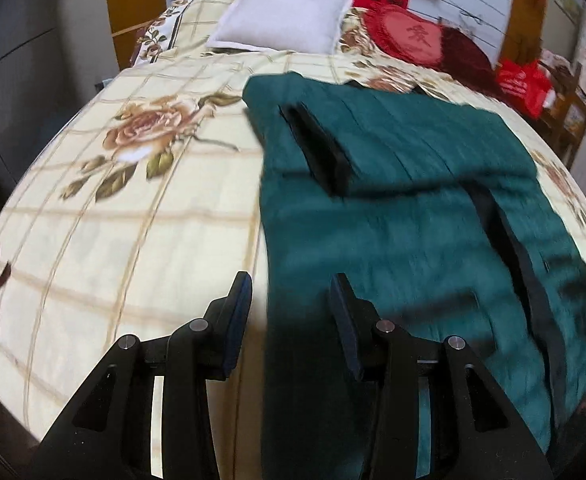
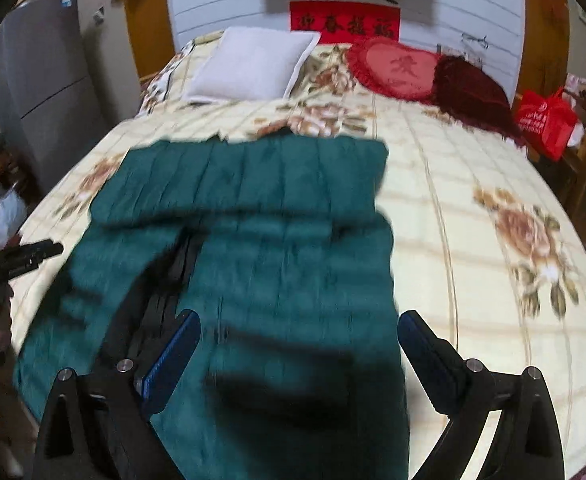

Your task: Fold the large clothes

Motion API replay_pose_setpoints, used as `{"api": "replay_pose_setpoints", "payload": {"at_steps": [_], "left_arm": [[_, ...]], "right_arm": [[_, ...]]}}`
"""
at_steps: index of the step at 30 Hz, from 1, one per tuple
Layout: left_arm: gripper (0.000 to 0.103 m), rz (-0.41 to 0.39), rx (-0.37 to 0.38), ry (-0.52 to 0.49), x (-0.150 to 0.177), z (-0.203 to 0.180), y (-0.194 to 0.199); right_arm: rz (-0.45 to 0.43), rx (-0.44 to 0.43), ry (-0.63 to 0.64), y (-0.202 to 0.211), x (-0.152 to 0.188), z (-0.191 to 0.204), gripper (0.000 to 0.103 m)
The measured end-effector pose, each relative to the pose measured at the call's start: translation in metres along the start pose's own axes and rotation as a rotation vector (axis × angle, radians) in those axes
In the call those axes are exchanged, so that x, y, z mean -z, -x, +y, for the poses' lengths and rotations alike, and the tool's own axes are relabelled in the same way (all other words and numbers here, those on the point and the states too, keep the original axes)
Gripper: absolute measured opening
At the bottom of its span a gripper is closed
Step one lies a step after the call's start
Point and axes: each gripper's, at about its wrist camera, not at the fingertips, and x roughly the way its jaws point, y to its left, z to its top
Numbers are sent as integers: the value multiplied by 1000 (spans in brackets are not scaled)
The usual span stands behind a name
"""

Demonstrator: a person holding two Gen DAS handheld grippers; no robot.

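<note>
Now green jacket [image 2: 253, 260] lies below open right claw [image 2: 299, 328].

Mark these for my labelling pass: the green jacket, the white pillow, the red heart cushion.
green jacket [image 2: 293, 264]: right wrist view, quilted body.
white pillow [image 2: 249, 66]: right wrist view, centre.
red heart cushion [image 1: 409, 36]: left wrist view, face.

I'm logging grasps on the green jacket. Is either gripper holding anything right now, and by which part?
Nothing is held. The left gripper and right gripper both stand open above the green jacket, no fabric pinched.
</note>
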Motion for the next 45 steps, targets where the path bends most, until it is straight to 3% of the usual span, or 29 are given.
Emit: {"api": "replay_pose_setpoints", "payload": {"at_steps": [3, 10, 15, 19, 23, 37, 45], "left_arm": [[40, 4, 31, 10, 21, 4, 12], [40, 6, -78, -67, 48, 3, 17], [40, -1, -125, 9, 56, 4, 34], [40, -7, -123, 22, 58, -2, 42], [40, -5, -112, 37, 58, -3, 42], [40, -2, -109, 67, 53, 8, 33], [40, 52, -74, 94, 82, 50, 24]], "right_arm": [[23, 0, 6, 11, 38, -5, 98], [16, 90, -68, 33, 95, -29, 98], [-22, 96, -102, 49, 109, -24, 98], [-74, 100, -104, 61, 108, -10, 98], [-65, 122, -62, 55, 102, -8, 98], [6, 27, -138, 33, 118, -35, 98], [34, -97, -315, 17, 139, -69, 98]]}}
